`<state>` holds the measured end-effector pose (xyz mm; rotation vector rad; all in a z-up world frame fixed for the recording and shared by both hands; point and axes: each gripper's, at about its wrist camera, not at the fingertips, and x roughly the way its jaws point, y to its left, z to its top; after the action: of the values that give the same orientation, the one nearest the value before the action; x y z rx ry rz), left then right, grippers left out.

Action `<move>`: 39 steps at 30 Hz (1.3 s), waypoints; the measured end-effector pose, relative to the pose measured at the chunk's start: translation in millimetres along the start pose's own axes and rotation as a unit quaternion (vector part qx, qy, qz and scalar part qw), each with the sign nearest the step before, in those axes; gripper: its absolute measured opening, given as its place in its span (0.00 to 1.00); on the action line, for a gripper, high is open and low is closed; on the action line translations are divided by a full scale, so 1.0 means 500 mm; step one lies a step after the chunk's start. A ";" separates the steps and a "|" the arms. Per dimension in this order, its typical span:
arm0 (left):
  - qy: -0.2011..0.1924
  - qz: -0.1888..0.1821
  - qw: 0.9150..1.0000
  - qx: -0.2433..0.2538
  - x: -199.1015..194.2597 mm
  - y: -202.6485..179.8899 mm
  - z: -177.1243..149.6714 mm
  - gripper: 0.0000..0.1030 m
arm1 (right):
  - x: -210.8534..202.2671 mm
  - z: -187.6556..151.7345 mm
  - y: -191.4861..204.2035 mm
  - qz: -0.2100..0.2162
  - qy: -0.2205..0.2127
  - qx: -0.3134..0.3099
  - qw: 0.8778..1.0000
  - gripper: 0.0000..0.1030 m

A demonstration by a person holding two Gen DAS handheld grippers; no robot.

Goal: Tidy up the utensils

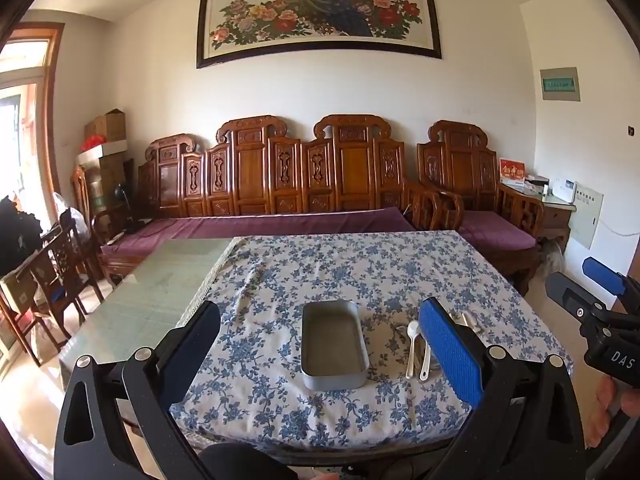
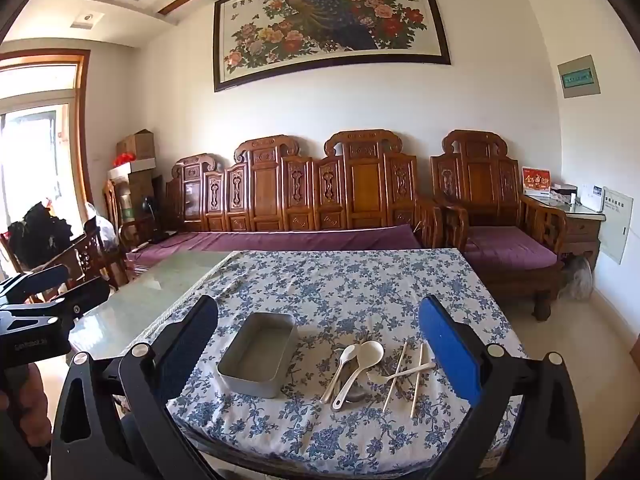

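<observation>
Both your left gripper [image 1: 320,356] and right gripper [image 2: 318,350] stand wide apart, holding nothing. Just ahead between the right fingers lie two white spoons [image 2: 356,368] and chopsticks [image 2: 404,374], loose on the tablecloth [image 2: 360,280]; left of them sits the bare metal tin [image 2: 258,354]. Nothing's sorted yet.

Cloth-covered tabletop [image 2: 360,280] bare at far half; near centre blocked by metal tin [image 2: 256,354], with spoons [image 2: 356,364] and chopsticks [image 2: 404,374] cluttered just right of it.
</observation>
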<state>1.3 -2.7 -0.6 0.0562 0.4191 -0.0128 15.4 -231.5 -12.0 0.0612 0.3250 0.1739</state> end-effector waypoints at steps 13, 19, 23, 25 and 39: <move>0.001 -0.005 1.000 -0.002 -0.003 0.000 0.011 0.94 | 0.001 -0.005 0.000 0.001 0.001 -0.001 1.000 0.98; -0.002 -0.008 1.000 -0.004 -0.006 0.001 0.008 0.94 | 0.003 -0.005 0.005 0.001 0.002 0.000 1.000 0.98; -0.002 -0.008 1.000 -0.004 -0.006 0.000 0.010 0.94 | 0.004 -0.002 0.010 0.002 0.002 0.000 1.000 0.98; -0.002 -0.008 1.000 -0.004 -0.006 0.000 0.009 0.94 | 0.008 -0.006 0.015 0.001 0.002 0.000 1.000 0.98; -0.009 -0.009 1.000 -0.007 -0.013 -0.003 0.023 0.94 | 0.002 -0.007 0.005 0.006 -0.001 -0.001 1.000 0.98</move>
<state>0.3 -4.6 12.5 0.0377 0.4022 -0.0279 14.7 -228.6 -15.2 0.0606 0.3232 0.1860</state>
